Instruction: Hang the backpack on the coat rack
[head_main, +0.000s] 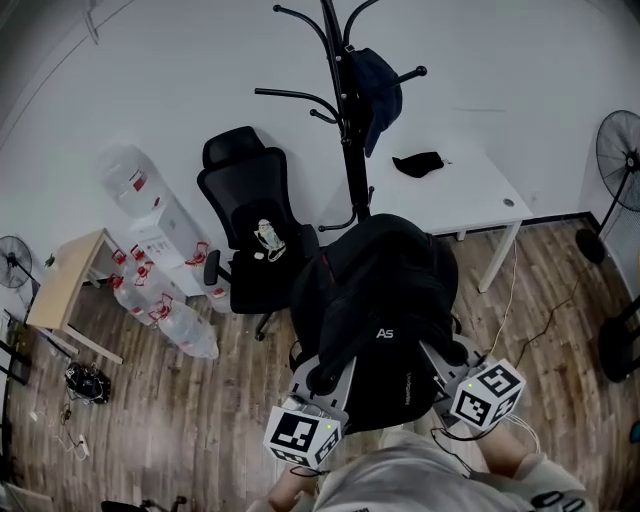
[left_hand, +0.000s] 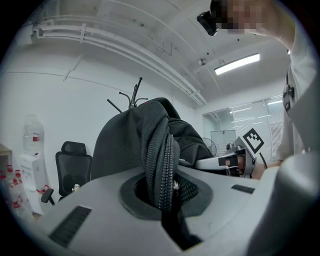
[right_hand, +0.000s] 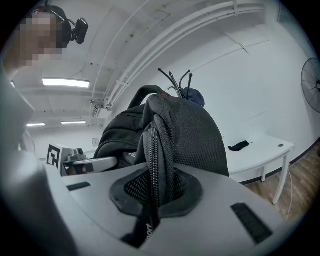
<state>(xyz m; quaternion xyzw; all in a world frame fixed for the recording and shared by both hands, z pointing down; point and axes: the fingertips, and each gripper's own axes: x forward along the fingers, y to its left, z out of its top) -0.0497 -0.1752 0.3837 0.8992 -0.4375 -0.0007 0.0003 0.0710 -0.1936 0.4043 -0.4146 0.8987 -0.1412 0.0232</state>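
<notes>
A black backpack (head_main: 385, 320) fills the lower centre of the head view, carried clear of the wood floor (head_main: 200, 420) between 2 handheld grippers and not yet on the coat rack (head_main: 347, 120).

The left gripper (left_hand: 166, 186), at the lower left of the pack, has its jaws clamped together on a zippered edge of the bag. The fabric stands up out of the round hollow between the jaws in the left gripper view. The right gripper (right_hand: 156, 187), at the pack's lower right, pinches a matching zippered edge in the same way. Both grippers point level, with their marker cubes nearest the person at the bottom of the frame.

The black coat rack rises at the top centre of the head view, its foot just above the top of the pack. Whether the two touch cannot be told. A dark garment (head_main: 378, 85) hangs from one of the rack's upper hooks.

A black office chair (head_main: 250, 220) stands to the left of the rack. A white table (head_main: 470, 190) sits to its right, with a small dark item (head_main: 417, 163) lying on top. A water dispenser (head_main: 150, 215) and clear bottles (head_main: 185, 325) occupy the left side, and a standing fan (head_main: 620, 145) is at the right edge.
</notes>
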